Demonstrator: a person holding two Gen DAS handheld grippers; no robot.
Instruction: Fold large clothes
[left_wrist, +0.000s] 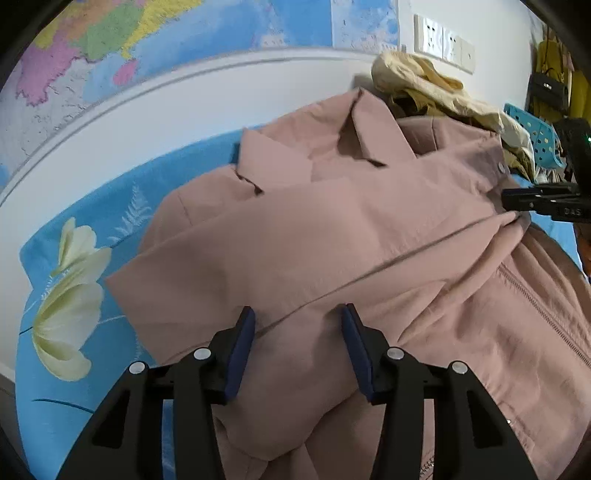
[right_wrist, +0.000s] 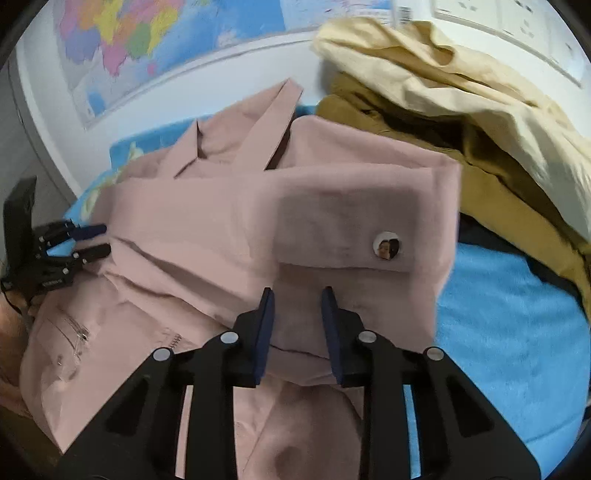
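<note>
Left gripper (left_wrist: 297, 343) sits with jaws spread, blue pads (left_wrist: 242, 343) hovering over pink fabric, nothing pinched between them. Right gripper (right_wrist: 297, 332) has a narrower gap, pads apart over the cloth just below a pocket flap, no pinch visible either. Pink jacket (left_wrist: 332, 240) lies on a blue floral bedsheet (left_wrist: 74, 295), front up, sleeves folded across the chest, collar toward the wall. Zipper (left_wrist: 546, 314) runs down the lower body in the left wrist view. Pocket flap (right_wrist: 347, 229) carries a round button (right_wrist: 386, 245), just beyond the right pads. Right wrist view shows the left gripper at the jacket's left edge, fingers parted, near the fabric; contact unclear. Beyond the jacket, touching its far right side: a heap of cream and mustard clothes (right_wrist: 461, 92). Turquoise perforated basket (left_wrist: 535, 136) behind that heap. Wall map (left_wrist: 129, 44) and a row of sockets (left_wrist: 443, 40) at the back.
</note>
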